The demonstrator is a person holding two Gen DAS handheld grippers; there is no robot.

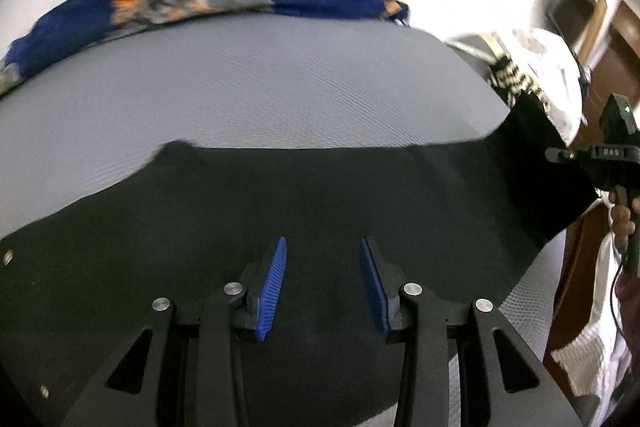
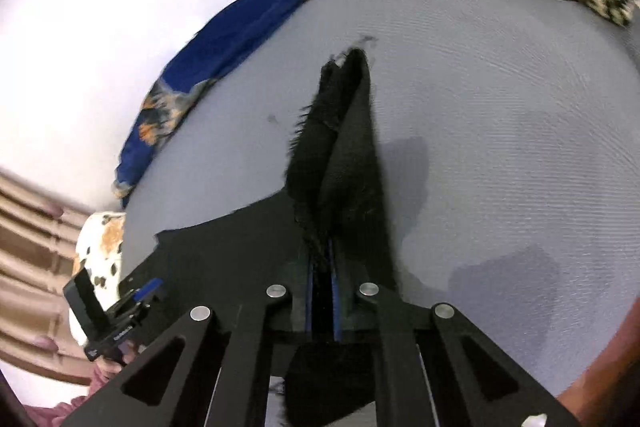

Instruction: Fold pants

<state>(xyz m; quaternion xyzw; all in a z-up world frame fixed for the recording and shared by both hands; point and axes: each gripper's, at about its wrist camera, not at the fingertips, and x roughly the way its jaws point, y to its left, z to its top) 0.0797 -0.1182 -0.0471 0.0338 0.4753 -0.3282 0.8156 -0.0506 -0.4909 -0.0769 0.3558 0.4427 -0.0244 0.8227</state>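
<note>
Pinching pants (image 2: 352, 147) — right gripper (image 2: 322, 291) jaws

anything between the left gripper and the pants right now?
Nothing visible. The left gripper is open directly over the black pants, with only cloth between and ahead of its fingers. The right gripper is already shut on a pants edge above the grey surface.

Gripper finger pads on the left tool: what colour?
Blue, ribbed finger pads on black arms; clearest in the left wrist view.

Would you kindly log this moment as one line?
left gripper: open over pants | right gripper: shut on pants edge | surface: grey bed
</note>
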